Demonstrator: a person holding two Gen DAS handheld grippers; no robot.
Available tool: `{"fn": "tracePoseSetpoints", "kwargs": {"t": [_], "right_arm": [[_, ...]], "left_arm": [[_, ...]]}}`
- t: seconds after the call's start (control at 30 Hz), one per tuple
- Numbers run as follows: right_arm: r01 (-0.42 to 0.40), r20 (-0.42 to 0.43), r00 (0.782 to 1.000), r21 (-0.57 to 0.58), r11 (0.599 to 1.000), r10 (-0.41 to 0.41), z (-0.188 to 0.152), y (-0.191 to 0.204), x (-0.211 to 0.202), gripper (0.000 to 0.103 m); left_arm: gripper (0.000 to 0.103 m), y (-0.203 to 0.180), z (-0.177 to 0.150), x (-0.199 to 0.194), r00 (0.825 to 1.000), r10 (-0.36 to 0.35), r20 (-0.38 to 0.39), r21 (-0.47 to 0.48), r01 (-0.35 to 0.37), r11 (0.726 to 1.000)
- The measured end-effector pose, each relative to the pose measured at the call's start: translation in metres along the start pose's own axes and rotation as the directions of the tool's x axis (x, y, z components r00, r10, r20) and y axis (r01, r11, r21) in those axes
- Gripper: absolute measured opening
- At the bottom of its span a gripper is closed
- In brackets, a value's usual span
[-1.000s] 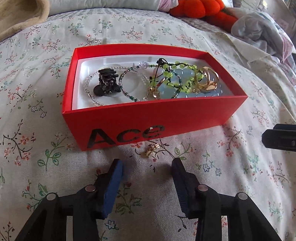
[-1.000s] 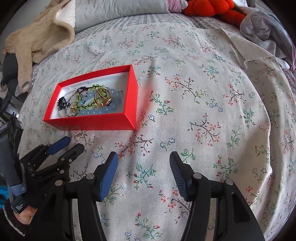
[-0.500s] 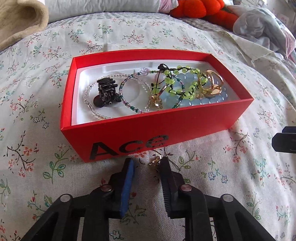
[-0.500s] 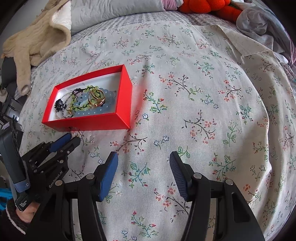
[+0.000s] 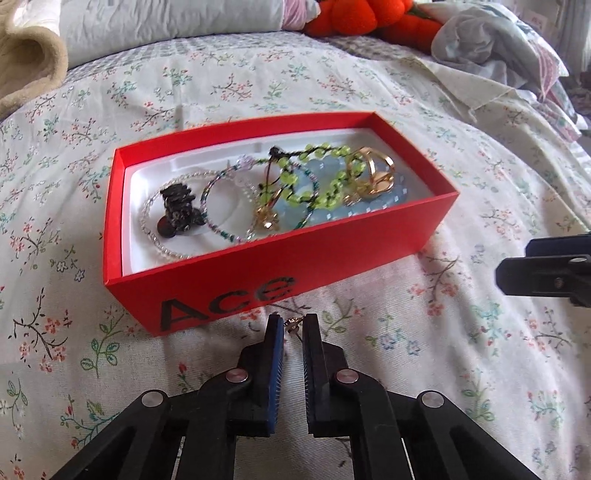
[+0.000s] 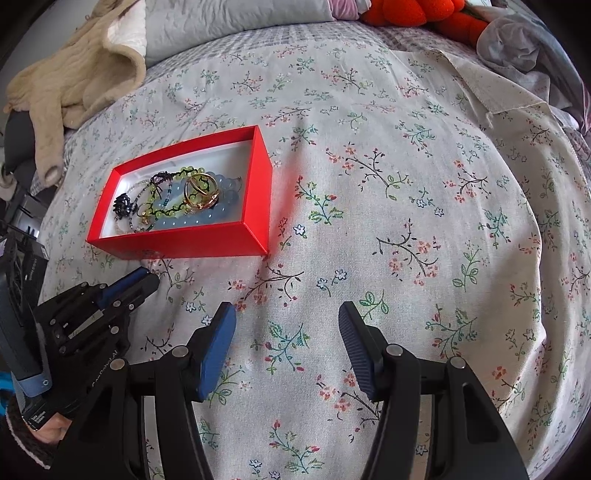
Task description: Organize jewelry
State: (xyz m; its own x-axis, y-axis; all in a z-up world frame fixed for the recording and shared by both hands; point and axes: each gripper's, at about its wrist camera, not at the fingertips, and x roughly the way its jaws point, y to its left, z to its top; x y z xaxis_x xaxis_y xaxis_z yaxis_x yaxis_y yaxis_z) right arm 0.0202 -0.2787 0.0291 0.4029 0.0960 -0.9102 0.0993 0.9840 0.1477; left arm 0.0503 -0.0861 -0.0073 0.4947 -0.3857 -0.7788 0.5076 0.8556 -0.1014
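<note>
A red box (image 5: 332, 243) marked "Ace" lies on the floral bedspread and holds bracelets, a black hair claw (image 5: 179, 212) and gold rings (image 5: 373, 173). My left gripper (image 5: 293, 325) is shut on a small gold earring (image 5: 291, 322) just in front of the box's near wall. In the right wrist view the box (image 6: 255, 206) is at the left, with the left gripper (image 6: 142, 282) below it. My right gripper (image 6: 288, 325) is open and empty over the bedspread, to the right of the box.
A beige knitted garment (image 6: 74, 81) and a grey pillow (image 6: 229, 22) lie at the back left. An orange plush toy (image 5: 369, 18) and crumpled clothes (image 5: 498, 48) lie at the back right. The right gripper's finger (image 5: 554, 269) shows at the right edge.
My left gripper has closed from wide open onto the small gold earring in front of the box. The right gripper has stayed open and has shifted slightly.
</note>
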Motion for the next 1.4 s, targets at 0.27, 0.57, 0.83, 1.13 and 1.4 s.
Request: {"fn": "tracePoseSetpoints", "kwargs": {"t": [0.27,0.57,0.83,1.13,1.4], "right_arm": [[0.0,0.008,1.0,0.015,1.0,-0.001,0.001,-0.004,-0.003,0.061],[0.002,0.011,1.0,0.013,1.0,-0.002,0.001,0.0,-0.003,0.061],[0.007,0.005,1.0,0.01,1.0,-0.007,0.002,0.004,0.001,0.061],[0.003,0.014,1.0,-0.013,1.0,-0.003,0.004,0.014,0.0,0.061],[0.022,0.022,1.0,-0.029,0.999,-0.021,-0.003,0.028,-0.009,0.061]], "left_arm": [[0.005,0.007,0.013,-0.023,0.997,-0.062,0.045,-0.056,0.065,0.996],[0.005,0.024,0.042,-0.043,0.988,-0.056,0.141,-0.122,0.073,0.99],[0.006,0.034,0.058,-0.025,0.993,-0.029,0.116,-0.191,0.051,0.98],[0.043,0.043,0.043,-0.048,0.998,0.019,0.065,-0.249,-0.003,0.968],[0.078,0.042,0.018,-0.052,0.986,0.157,-0.049,-0.267,-0.164,0.95]]}}
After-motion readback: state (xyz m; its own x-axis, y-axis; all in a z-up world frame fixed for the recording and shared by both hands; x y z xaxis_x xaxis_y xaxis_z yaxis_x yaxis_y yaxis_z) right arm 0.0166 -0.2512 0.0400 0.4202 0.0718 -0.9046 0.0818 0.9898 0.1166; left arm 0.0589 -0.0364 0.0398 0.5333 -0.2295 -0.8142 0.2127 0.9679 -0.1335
